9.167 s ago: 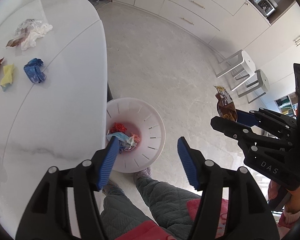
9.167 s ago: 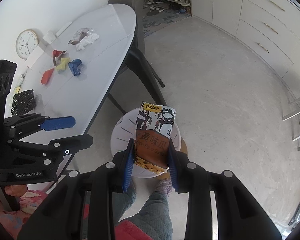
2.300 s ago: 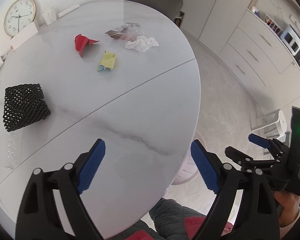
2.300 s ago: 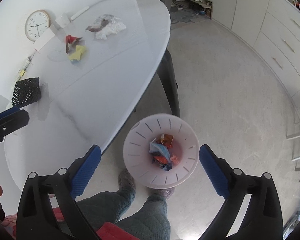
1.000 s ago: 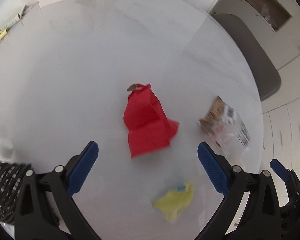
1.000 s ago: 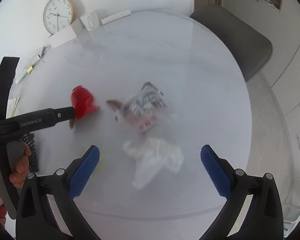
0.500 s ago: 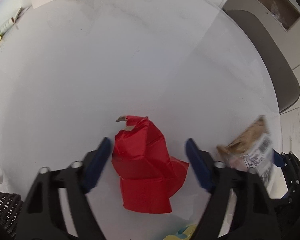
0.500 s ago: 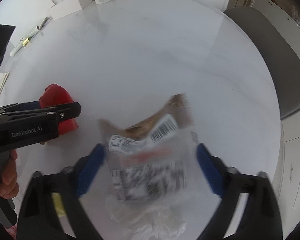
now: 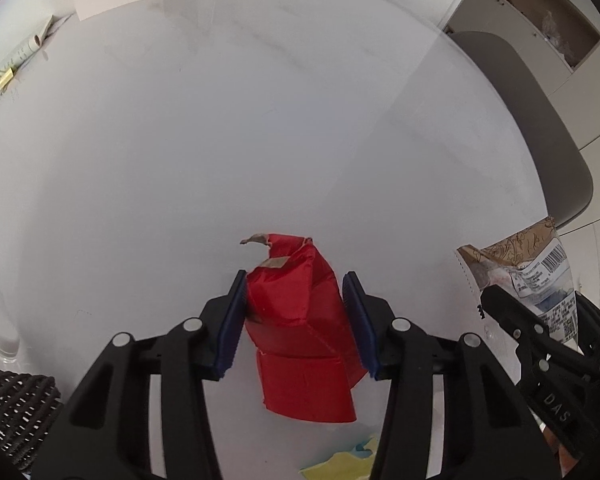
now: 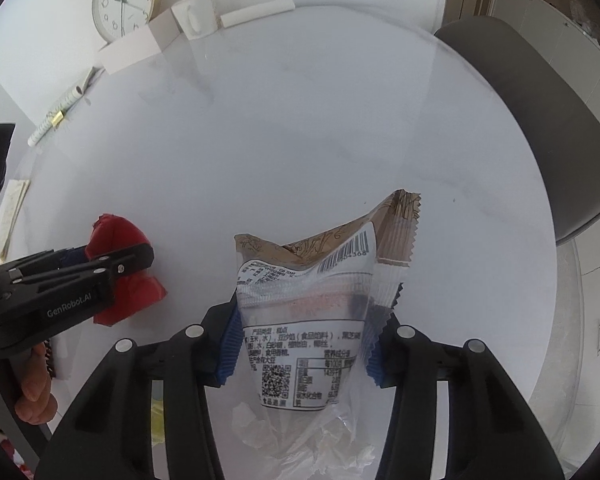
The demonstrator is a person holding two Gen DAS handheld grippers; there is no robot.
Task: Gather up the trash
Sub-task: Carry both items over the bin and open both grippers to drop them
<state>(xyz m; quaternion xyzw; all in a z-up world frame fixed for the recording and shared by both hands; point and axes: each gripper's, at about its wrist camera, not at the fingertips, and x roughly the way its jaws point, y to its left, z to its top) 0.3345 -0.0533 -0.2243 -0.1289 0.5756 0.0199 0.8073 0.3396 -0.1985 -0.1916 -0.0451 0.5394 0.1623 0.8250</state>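
The left hand-held gripper (image 9: pixel 296 320) is closing its blue pads around a crumpled red paper (image 9: pixel 300 328), which is sitting between them on the white tabletop (image 9: pixel 220 140), toward the near edge. The right hand-held gripper (image 10: pixel 300 344) is closing on a clear snack wrapper (image 10: pixel 312 300) that is standing up between its pads. A white tissue (image 10: pixel 300 432) is lying just under the wrapper. A yellow scrap (image 9: pixel 340 466) is lying at the near edge. A clock (image 10: pixel 123 0) is leaning at the far edge.
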